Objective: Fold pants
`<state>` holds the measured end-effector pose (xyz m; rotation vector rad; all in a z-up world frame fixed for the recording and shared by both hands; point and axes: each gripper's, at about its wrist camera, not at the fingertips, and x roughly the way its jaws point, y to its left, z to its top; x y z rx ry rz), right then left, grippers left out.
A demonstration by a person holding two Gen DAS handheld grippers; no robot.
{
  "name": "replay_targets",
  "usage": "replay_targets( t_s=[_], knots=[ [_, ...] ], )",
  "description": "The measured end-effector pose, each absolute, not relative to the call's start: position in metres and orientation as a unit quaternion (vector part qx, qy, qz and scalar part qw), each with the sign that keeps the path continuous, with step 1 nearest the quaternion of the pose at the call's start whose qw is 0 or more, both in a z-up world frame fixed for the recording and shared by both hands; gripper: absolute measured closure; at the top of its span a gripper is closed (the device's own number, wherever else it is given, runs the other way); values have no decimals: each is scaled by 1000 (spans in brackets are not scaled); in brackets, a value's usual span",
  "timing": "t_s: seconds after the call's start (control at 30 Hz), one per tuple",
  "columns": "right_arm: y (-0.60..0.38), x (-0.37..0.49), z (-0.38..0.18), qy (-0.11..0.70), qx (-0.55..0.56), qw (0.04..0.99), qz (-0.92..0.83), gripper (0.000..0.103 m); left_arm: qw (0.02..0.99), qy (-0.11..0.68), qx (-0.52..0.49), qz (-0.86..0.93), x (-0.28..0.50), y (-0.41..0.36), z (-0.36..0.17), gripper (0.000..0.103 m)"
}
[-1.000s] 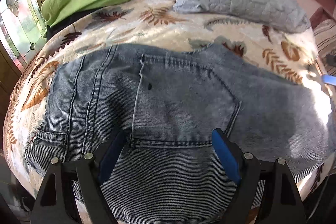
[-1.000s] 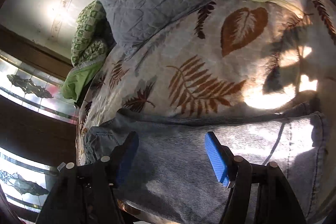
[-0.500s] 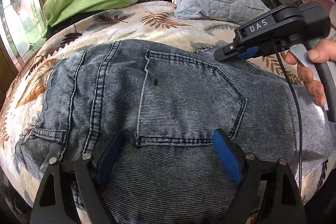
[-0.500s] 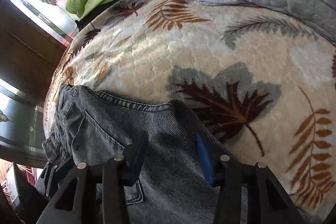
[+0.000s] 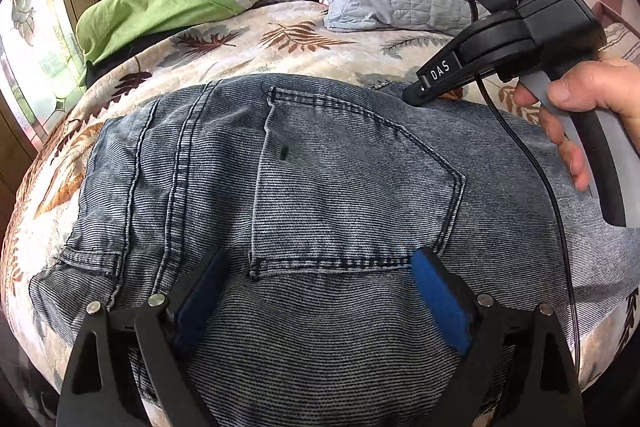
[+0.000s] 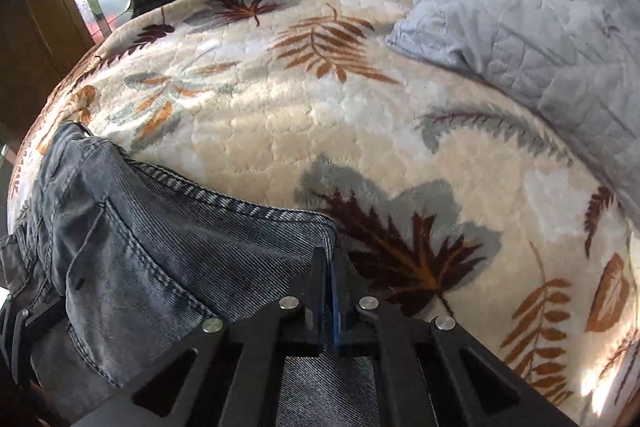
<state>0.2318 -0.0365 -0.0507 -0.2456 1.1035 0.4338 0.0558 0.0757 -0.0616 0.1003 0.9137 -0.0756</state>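
pants (image 6: 168,267) corner between closed jaws

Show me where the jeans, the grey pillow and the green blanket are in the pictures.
jeans (image 5: 340,187): left wrist view, on the back pocket.
grey pillow (image 6: 540,7): right wrist view, on the middle of its quilted cover.
green blanket (image 5: 160,11): left wrist view, on its plain green side.
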Motion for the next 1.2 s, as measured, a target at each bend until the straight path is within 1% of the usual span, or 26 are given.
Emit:
replay_targets(
  t_s=[0.07,0.17,0.23,0.33,0.43,0.53,0.57,0.6,0.63,0.7,0.73,0.77,0.8,0.83,0.87,0.9,0.93,1.03,1.07,1.1,1.2],
  knots=[
    [-47,231,-48,518,-75,829,197,98,896,441,45,-38,56,77,-61,10],
    [-70,212,-21,487,-34,853,184,92,896,441,43,-37,56,77,-60,10],
    [-98,191,-3,473,9,863,177,91,896,439,46,-35,55,76,-61,10],
    [-147,156,5,478,78,857,177,91,897,439,44,-34,55,76,-60,10],
    [-212,123,-14,497,141,847,129,91,898,437,49,-31,54,74,-61,10],
    [-285,114,-59,540,188,820,30,90,898,436,54,-29,53,72,-61,10],
    [-308,111,-71,544,235,805,22,91,897,436,58,-28,53,72,-61,10],
    [-329,104,-74,523,318,789,46,91,897,437,61,-29,52,71,-59,10],
    [-340,97,-71,510,355,782,49,90,897,437,60,-30,50,72,-56,10],
    [-350,83,-53,472,351,806,59,89,898,436,42,-37,46,73,-48,10],
    [-354,78,-49,458,352,814,63,87,901,431,31,-43,43,73,-42,10],
    [-360,74,-50,453,357,815,57,76,904,424,25,-49,38,73,-38,10],
    [-368,76,-58,461,362,809,36,54,905,422,30,-49,35,70,-38,10],
    [-376,77,-68,469,369,802,23,51,900,431,51,-43,36,65,-43,10],
    [-382,80,-76,470,383,794,36,51,885,456,82,-40,39,58,-55,10],
    [-388,79,-75,465,398,790,42,52,877,463,119,-38,40,52,-63,9],
    [-390,75,-68,460,407,788,42,51,885,446,130,-36,35,49,-59,9],
    [-401,49,-35,409,400,820,35,50,888,449,80,-58,31,53,-41,10],
    [-406,35,-26,394,406,824,33,45,893,442,63,-61,29,53,-34,10],
    [-412,19,-19,385,413,825,29,43,897,434,51,-66,26,53,-28,10],
    [-434,-36,-16,373,446,814,8,43,899,428,27,-84,24,46,-16,10]
  ],
)
